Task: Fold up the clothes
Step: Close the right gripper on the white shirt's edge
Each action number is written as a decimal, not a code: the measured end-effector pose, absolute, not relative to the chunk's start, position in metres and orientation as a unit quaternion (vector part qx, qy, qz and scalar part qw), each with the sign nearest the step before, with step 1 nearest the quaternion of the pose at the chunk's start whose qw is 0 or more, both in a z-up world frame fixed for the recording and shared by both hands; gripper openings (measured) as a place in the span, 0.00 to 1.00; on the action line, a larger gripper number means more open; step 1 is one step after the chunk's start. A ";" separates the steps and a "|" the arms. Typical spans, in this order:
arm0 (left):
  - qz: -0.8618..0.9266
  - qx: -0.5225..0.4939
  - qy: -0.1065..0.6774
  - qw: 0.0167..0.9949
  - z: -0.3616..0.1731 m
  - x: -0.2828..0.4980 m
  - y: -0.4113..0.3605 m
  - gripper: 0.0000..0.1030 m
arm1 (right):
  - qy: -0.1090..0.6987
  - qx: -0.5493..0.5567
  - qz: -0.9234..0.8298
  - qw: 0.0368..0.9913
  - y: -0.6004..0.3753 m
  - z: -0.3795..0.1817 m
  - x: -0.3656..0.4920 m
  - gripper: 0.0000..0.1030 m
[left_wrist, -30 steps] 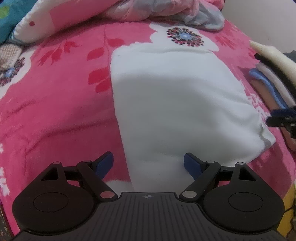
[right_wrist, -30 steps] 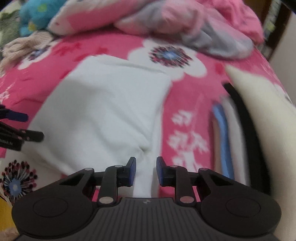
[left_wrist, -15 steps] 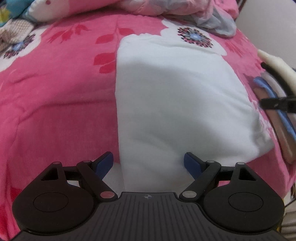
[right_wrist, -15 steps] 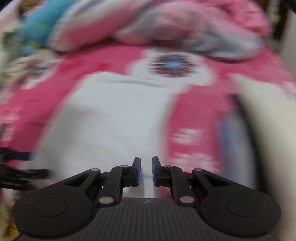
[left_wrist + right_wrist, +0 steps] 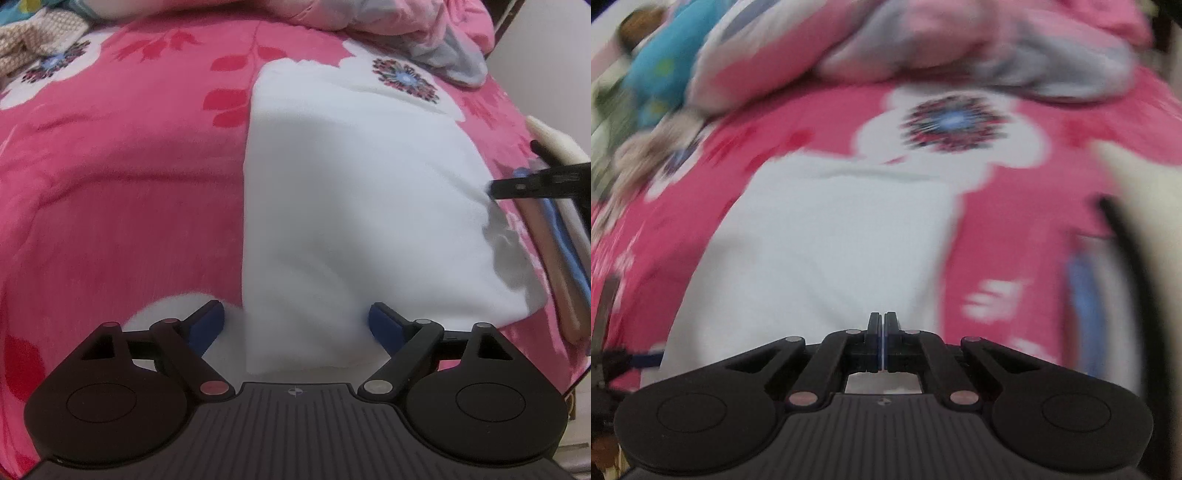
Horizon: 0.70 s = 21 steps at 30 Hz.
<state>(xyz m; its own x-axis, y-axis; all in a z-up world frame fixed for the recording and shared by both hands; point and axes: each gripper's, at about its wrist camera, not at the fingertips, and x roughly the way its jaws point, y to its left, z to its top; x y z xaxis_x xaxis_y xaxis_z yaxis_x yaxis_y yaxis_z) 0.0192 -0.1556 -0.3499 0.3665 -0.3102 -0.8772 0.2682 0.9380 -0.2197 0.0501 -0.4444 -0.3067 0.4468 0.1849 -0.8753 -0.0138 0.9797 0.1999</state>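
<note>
Across the pink floral blanket (image 5: pixel 122 206) a white garment (image 5: pixel 354 206) is lying flat in a folded oblong, its near end reaching between the fingers of the left gripper (image 5: pixel 296 325). That gripper's jaws are opening — spread wide, the blue pads touching nothing. The right gripper (image 5: pixel 882 328) is showing its jaws fully together over the garment's near right part; whether any cloth is pinched between them is hard to tell, since its whole view is smeared with blur. Crowding the far edge of the bed is a rumpled heap of pink and grey bedding (image 5: pixel 402 29), with a knitted beige piece (image 5: pixel 33 44) at the far left. A stack of folded clothes (image 5: pixel 554 236) is sitting just beside the garment's right edge — cut off by the frame.
</note>
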 end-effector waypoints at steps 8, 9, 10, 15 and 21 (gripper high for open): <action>-0.174 -0.014 0.540 0.823 -0.351 0.021 -0.156 0.87 | 0.487 0.039 -0.010 0.872 -0.467 -0.315 0.116 0.00; -0.176 -0.015 0.541 0.822 -0.351 0.022 -0.154 0.87 | 0.490 0.030 0.000 0.871 -0.466 -0.310 0.115 0.00; -0.177 -0.016 0.541 0.822 -0.351 0.022 -0.154 0.87 | 0.493 0.030 0.015 0.869 -0.464 -0.305 0.114 0.00; -0.186 -0.011 0.541 0.820 -0.352 0.021 -0.153 0.88 | 0.515 0.010 0.086 0.853 -0.440 -0.314 0.127 0.00; -0.197 -0.013 0.546 0.814 -0.351 0.022 -0.149 0.88 | 0.487 0.056 -0.063 0.869 -0.496 -0.315 0.157 0.00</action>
<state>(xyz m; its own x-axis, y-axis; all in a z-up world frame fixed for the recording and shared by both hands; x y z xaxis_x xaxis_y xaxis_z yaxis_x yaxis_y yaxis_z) 0.0216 -0.1488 -0.3514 0.3267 -0.3346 -0.8839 0.3062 0.9223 -0.2359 0.1574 -0.4964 -0.3151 0.5174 -0.0555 -0.8539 0.1638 0.9859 0.0352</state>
